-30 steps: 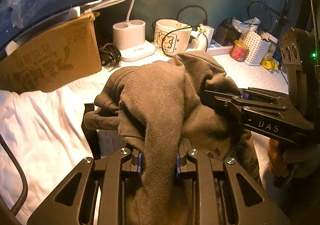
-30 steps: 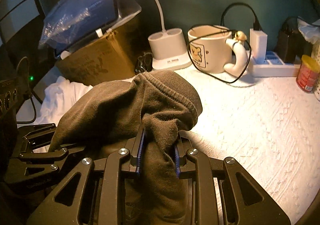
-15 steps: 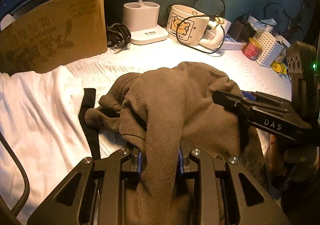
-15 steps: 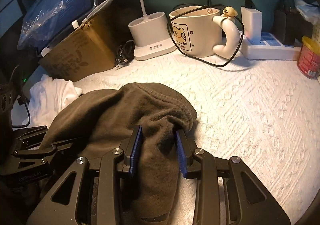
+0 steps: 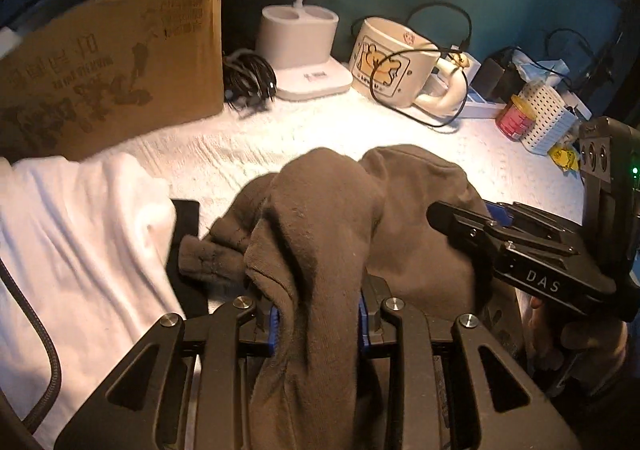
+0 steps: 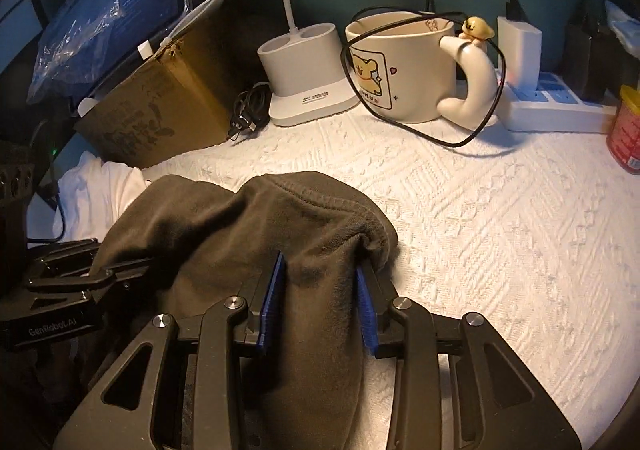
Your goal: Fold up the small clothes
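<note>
A brown knit garment (image 5: 320, 217) lies bunched on the white quilted table cover (image 6: 500, 230). My left gripper (image 5: 318, 326) is shut on a thick fold of it, which runs between the blue pads toward the camera. My right gripper (image 6: 320, 298) has another fold of the brown garment (image 6: 256, 226) between its blue pads (image 6: 272, 290). Its jaws are opening and the pads stand spread, no longer squeezing the cloth. In the left wrist view the right gripper (image 5: 480, 226) pokes into the garment from the right. The left gripper (image 6: 100, 270) shows at the right wrist view's left edge.
White cloth (image 5: 80, 234) lies left of the garment with a black strip (image 5: 186, 246) beside it. A cardboard box (image 5: 112, 73), lamp base (image 5: 304, 49), mug (image 5: 392, 61) with a cable, power strip (image 6: 560, 105), red can (image 6: 624, 137) and white basket (image 5: 548, 117) line the back.
Both grippers have come down and forward with the garment, which now rests lower on the cover. The right gripper's pads have spread apart around their fold.
</note>
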`<state>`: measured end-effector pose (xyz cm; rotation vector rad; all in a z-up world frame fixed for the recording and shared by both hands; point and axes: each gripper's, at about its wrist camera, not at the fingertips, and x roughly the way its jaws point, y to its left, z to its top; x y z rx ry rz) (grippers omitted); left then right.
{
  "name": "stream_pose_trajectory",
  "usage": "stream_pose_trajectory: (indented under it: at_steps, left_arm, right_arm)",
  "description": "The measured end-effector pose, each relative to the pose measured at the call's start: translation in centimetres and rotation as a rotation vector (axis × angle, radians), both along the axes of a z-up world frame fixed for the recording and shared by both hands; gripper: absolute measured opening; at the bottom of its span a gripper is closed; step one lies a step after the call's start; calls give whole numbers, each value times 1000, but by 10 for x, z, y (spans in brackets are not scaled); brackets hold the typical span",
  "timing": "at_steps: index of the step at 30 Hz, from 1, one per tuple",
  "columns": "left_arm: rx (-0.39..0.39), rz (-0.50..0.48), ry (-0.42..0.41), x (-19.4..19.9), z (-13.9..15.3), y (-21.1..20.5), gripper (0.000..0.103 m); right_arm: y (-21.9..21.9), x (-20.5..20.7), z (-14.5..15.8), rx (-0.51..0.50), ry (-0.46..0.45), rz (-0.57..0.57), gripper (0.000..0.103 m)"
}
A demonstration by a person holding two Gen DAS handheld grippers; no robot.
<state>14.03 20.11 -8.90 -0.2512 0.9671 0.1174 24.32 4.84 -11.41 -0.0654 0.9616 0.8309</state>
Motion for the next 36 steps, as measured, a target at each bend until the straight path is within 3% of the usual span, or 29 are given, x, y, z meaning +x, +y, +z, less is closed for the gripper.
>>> stream_pose_trajectory:
  at_steps: [6, 8, 10, 14, 23, 25, 27, 29, 36]
  left_arm:
    - [53, 32, -38, -10, 10, 0, 28]
    - [64, 48, -44, -14, 12, 1, 31]
    - [95, 74, -49, -20, 17, 2, 33]
    - [147, 62, -78, -30, 28, -4, 33]
    - [124, 62, -94, -53, 25, 0, 33]
    - [126, 65, -106, -59, 30, -2, 39]
    - [125, 67, -133, -66, 37, -4, 56]
    - [127, 70, -156, -72, 43, -6, 61]
    - [101, 72, -158, -85, 42, -13, 62]
  right_arm:
    - [-7, -5, 3, -21, -20, -32, 37]
    - [-11, -8, 5, -31, -29, -46, 42]
    - [-15, -10, 5, -39, -33, -63, 53]
    - [-21, -12, 4, -39, -25, -79, 54]
    - [-29, -21, 7, -62, -33, -94, 54]
    - [-32, -23, 9, -69, -32, -99, 54]
    - [-35, -26, 13, -77, -42, -103, 54]
    - [-39, -30, 16, -83, -48, -111, 54]
    - [-55, -46, 24, -106, -71, -127, 54]
